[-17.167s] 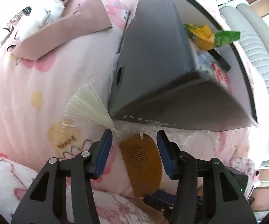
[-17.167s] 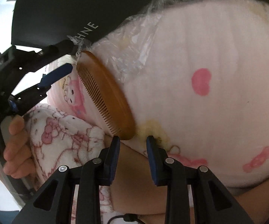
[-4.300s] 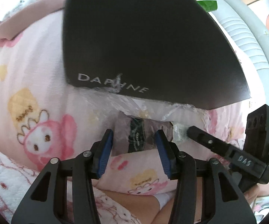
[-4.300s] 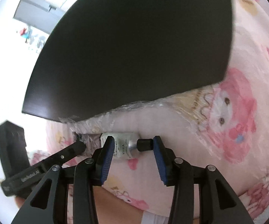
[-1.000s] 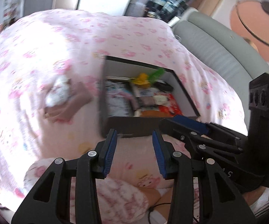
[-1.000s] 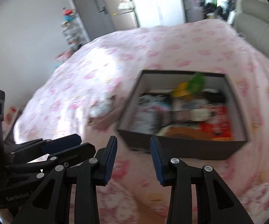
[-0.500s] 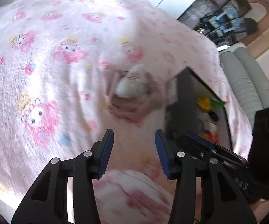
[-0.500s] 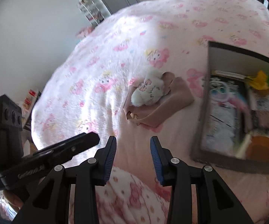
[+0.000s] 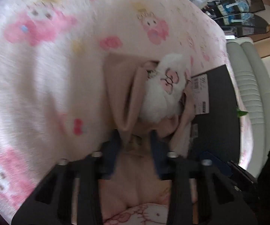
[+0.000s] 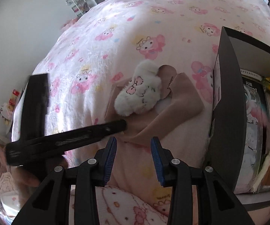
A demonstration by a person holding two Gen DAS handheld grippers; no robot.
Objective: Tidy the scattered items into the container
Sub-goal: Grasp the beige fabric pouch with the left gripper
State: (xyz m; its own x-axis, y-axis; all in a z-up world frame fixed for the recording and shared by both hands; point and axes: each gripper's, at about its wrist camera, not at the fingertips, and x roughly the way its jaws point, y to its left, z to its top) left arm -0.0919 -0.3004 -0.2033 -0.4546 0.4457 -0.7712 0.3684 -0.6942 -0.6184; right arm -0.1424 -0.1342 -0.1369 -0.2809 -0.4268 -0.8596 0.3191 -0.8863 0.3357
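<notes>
We see the pink cartoon-print fleece blanket (image 10: 127, 43) filling both views, with the dark grey cardboard box (image 10: 226, 101) at three o'clock in the right wrist view, its inside crowded with packets. Beside its wall, toward nine o'clock, lies the flat beige-pink folded cloth (image 10: 179, 110), and on the cloth rests the fluffy white plush pouch with pink bows (image 10: 140, 93). The left gripper (image 9: 135, 146) has its blue-padded jaws closing around the near edge of the cloth, a fold of fabric between them; blur keeps us from telling whether the pads already press on it. From the right wrist view its black finger (image 10: 90, 131) reaches in from eight o'clock, its tip at the cloth's lower left edge, just under the pouch. The right gripper (image 10: 134, 150) stands moderately open with nothing between its jaws, hovering over bare blanket; the cloth's near corner sits at twelve o'clock from it, just past the tips. Compared with half a second ago, the cloth and pouch loom much larger in both views, and the left gripper's jaws, then apart over bare blanket, now straddle the cloth.
</notes>
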